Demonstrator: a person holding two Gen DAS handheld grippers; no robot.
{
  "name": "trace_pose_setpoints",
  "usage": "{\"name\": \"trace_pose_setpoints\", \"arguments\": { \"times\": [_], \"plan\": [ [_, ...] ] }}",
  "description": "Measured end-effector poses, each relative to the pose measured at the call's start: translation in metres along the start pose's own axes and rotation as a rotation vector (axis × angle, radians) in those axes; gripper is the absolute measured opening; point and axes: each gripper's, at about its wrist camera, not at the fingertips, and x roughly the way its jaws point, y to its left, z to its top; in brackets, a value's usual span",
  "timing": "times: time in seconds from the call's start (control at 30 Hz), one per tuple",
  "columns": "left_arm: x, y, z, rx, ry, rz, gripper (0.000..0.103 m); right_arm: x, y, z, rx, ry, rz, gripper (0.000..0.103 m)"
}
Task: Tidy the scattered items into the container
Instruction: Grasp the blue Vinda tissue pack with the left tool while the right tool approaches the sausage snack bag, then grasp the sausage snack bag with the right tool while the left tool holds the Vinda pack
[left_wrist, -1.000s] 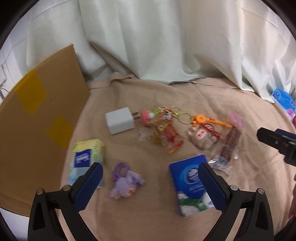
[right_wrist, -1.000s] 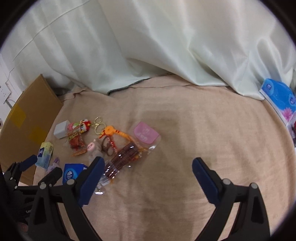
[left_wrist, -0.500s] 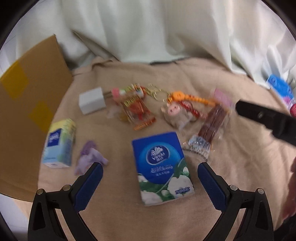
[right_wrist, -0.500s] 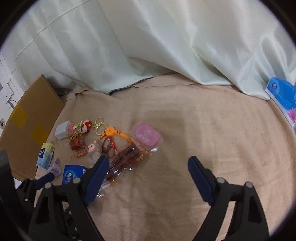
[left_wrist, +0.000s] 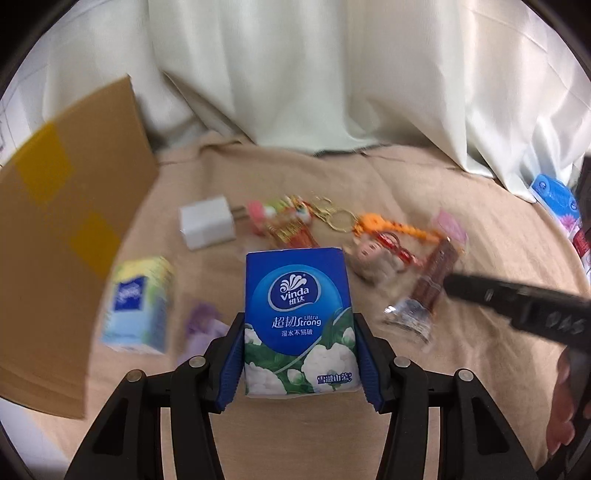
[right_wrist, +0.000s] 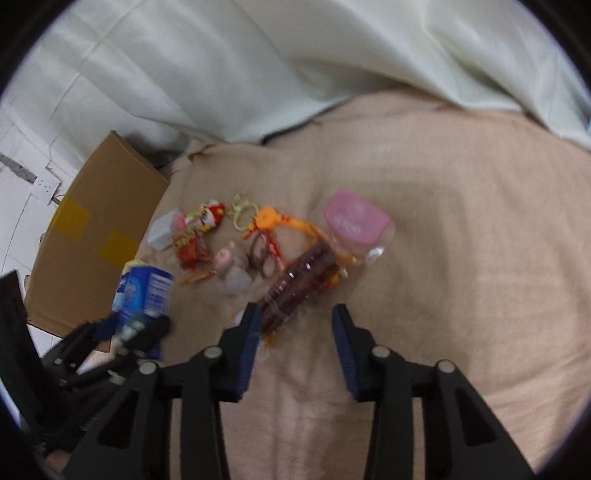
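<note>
The left gripper is pinching the blue tissue pack by its sides above the blanket's near-left part, the right gripper, jaws spread, is hovering at the snack packet, and next probably comes carrying it to the cardboard box at the left edge.

I see a table under a tan cloth carrying a white charger, keychains, a snack packet and a pale tissue pack.
</note>
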Motion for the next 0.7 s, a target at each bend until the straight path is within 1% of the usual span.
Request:
{"name": "trace_pose_setpoints", "arguments": {
  "times": [0.07, 0.2, 0.27, 0.43, 0.5, 0.6, 0.7],
  "plan": [
    [-0.002, 0.006, 0.001, -0.007, -0.004, -0.002, 0.054, -0.001, -0.004, 0.001, 0.032, -0.012, 0.022, 0.044],
    [0.001, 0.015, 0.002, -0.020, 0.011, -0.015, 0.054, 0.000, -0.014, 0.005, 0.099, -0.017, 0.047, 0.044],
    [0.001, 0.018, 0.001, -0.018, 0.015, -0.019, 0.054, 0.002, -0.016, 0.007, 0.111, -0.022, 0.077, 0.044],
    [0.001, 0.022, 0.001, -0.026, 0.019, -0.030, 0.054, 0.007, -0.016, 0.013, 0.134, -0.039, 0.113, 0.044],
    [-0.001, 0.025, 0.003, -0.034, 0.015, -0.039, 0.054, 0.007, -0.018, 0.015, 0.147, -0.047, 0.114, 0.044],
    [-0.005, 0.028, 0.005, -0.038, 0.002, -0.037, 0.054, 0.008, -0.022, 0.018, 0.172, -0.033, 0.128, 0.044],
    [-0.005, 0.033, 0.007, -0.049, 0.000, -0.039, 0.054, 0.009, -0.027, 0.019, 0.196, -0.033, 0.171, 0.051]
  ]
}}
